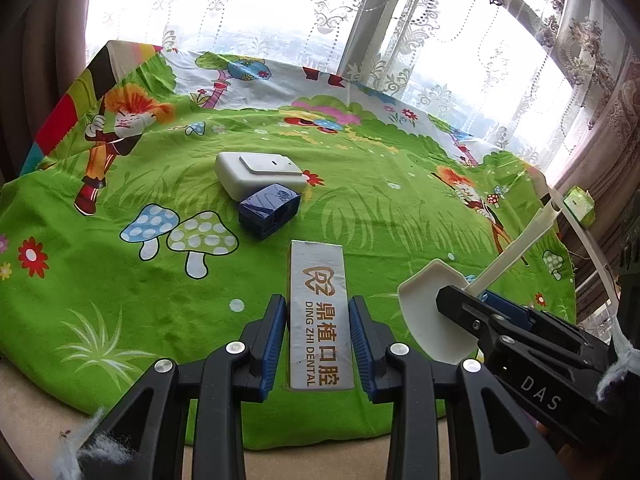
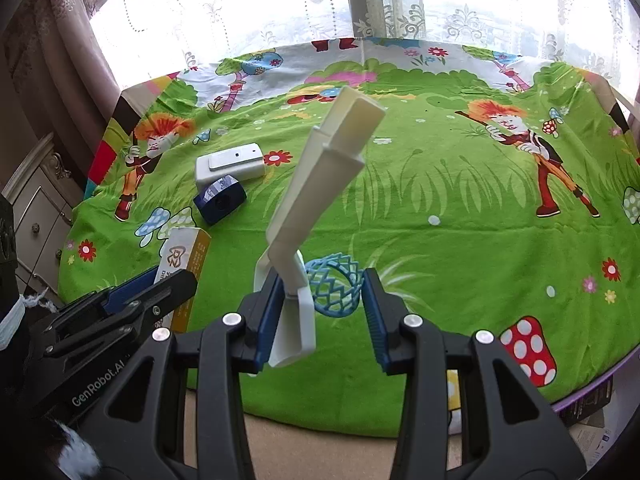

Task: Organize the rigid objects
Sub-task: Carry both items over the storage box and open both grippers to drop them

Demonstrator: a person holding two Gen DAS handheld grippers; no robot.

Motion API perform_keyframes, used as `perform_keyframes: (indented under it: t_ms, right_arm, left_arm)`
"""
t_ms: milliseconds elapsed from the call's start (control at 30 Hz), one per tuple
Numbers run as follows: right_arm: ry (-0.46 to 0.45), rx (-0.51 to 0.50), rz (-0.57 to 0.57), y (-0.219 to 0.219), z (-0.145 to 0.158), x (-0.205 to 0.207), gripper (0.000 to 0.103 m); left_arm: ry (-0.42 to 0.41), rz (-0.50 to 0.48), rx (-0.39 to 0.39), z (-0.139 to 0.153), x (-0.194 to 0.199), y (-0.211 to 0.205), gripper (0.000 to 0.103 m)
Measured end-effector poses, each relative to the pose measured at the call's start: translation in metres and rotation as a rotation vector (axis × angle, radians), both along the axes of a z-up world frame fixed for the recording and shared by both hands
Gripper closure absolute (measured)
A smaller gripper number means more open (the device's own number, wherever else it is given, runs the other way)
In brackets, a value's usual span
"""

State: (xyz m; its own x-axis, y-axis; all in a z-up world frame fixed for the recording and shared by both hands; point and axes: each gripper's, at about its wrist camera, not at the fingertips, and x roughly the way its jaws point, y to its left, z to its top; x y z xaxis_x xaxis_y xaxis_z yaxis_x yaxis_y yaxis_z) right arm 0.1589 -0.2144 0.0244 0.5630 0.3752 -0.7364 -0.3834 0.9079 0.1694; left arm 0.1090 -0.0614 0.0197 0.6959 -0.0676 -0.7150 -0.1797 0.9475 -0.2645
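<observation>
Two lace-curtained windows (image 1: 248, 4) back a cartoon-print cloth (image 1: 380, 208); the left gripper (image 1: 318, 344) pinches a box (image 1: 320, 316), the right gripper (image 2: 320, 316) a scoop (image 2: 296, 320) held against its nine-o'clock finger.

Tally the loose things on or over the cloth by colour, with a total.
White: 3 - flat box, dental box, scoop
Dark blue: 1 - small box
Light blue: 1 - lattice ring
Total: 5

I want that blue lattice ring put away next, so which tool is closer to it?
Right. The right tool, shut on the white scoop, has the ring lying just beyond its tips. The left tool, holding the dental box, is off to the ring's left.
</observation>
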Motion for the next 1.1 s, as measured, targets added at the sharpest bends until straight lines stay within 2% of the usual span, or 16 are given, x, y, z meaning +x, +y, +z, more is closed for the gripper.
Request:
perform_keyframes:
  t_ms: [533, 900, 1100]
  right_arm:
    - [-0.006, -0.001, -0.082, -0.065, 0.013, -0.043, 0.060]
    - [0.013, -0.007, -0.179, -0.129, 0.009, -0.071, 0.060]
    - [0.019, -0.007, -0.249, -0.171, 0.009, -0.086, 0.060]
  left_arm:
    - [-0.032, -0.162, 0.031, 0.026, -0.031, -0.062, 0.069]
    - [-0.012, -0.329, 0.011, 0.032, -0.044, -0.120, 0.069]
    - [-0.012, -0.452, -0.009, 0.035, -0.051, -0.152, 0.069]
